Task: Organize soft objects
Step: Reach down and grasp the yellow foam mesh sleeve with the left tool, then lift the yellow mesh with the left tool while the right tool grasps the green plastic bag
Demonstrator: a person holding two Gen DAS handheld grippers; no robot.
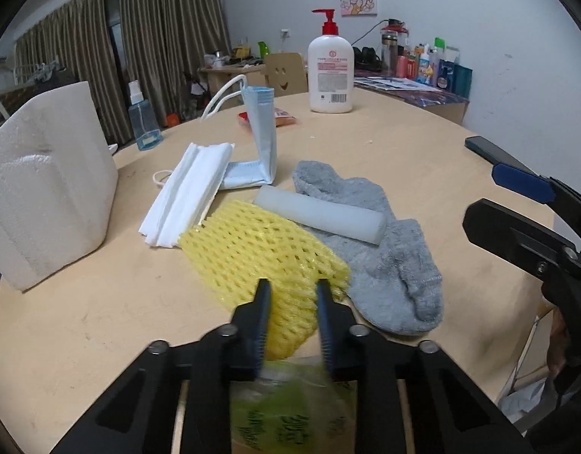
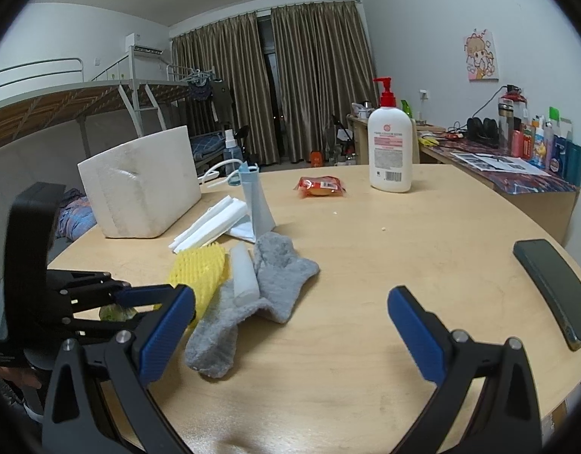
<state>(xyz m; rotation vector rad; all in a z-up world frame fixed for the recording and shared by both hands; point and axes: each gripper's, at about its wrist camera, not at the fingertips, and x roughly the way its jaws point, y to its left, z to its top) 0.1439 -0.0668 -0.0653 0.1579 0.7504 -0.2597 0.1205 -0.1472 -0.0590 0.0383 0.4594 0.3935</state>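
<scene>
Left wrist view: the left tool (image 1: 292, 287) has its jaws narrowed onto the near edge of the yellow foam net (image 1: 260, 249) — pads seemingly pressing it, so the pick-up step looks under way. Next comes a lift clear of the grey sock (image 1: 385, 265) and white foam roll (image 1: 320, 213) lying just beside. Right wrist view: the right tool (image 2: 290, 325) hovers wide open and empty above the table (image 2: 423, 234) — a phone (image 2: 555, 287) lies near.
</scene>
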